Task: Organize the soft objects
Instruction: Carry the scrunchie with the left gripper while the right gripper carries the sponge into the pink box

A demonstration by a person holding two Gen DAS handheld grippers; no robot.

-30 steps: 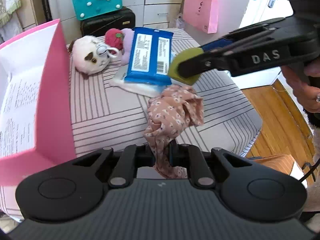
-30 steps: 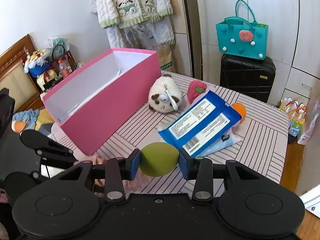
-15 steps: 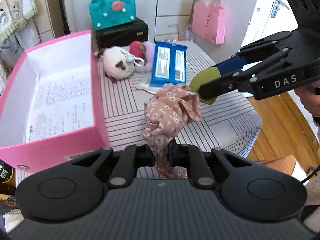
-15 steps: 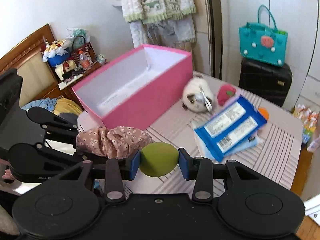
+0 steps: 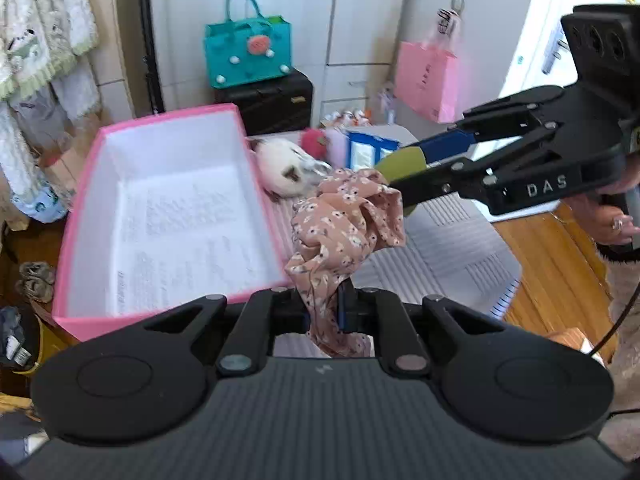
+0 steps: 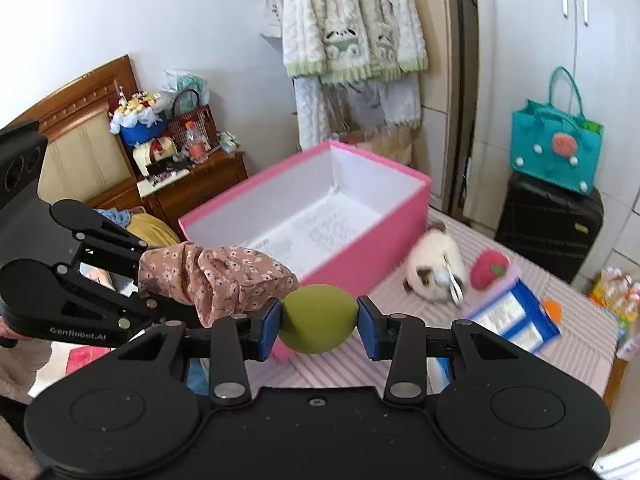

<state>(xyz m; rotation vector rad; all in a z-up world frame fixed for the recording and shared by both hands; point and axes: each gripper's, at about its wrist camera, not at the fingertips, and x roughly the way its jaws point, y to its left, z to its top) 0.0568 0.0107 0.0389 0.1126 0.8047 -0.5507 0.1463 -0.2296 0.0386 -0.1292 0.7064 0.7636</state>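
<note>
My left gripper [image 5: 322, 308] is shut on a pink floral cloth [image 5: 344, 224], held in the air just right of the open pink box [image 5: 172, 216]; the cloth also shows in the right wrist view [image 6: 216, 276]. My right gripper [image 6: 319, 319] is shut on an olive-green soft ball [image 6: 319, 319], held above the table near the box's front corner; the ball shows beside the cloth in the left wrist view [image 5: 400, 162]. The pink box [image 6: 360, 236] has a white inside with a printed sheet on its floor.
On the striped table [image 6: 540, 364] lie a white plush animal [image 6: 436, 272], a red strawberry plush [image 6: 490, 274] and a blue wipes pack [image 6: 512, 316]. A black suitcase [image 6: 548, 224] with a teal bag [image 6: 556, 152] stands behind. A pink bag [image 5: 428, 76] hangs at the right.
Both grippers have risen and moved left toward the pink box, carrying the cloth and the ball. The box's inside has come into full view.
</note>
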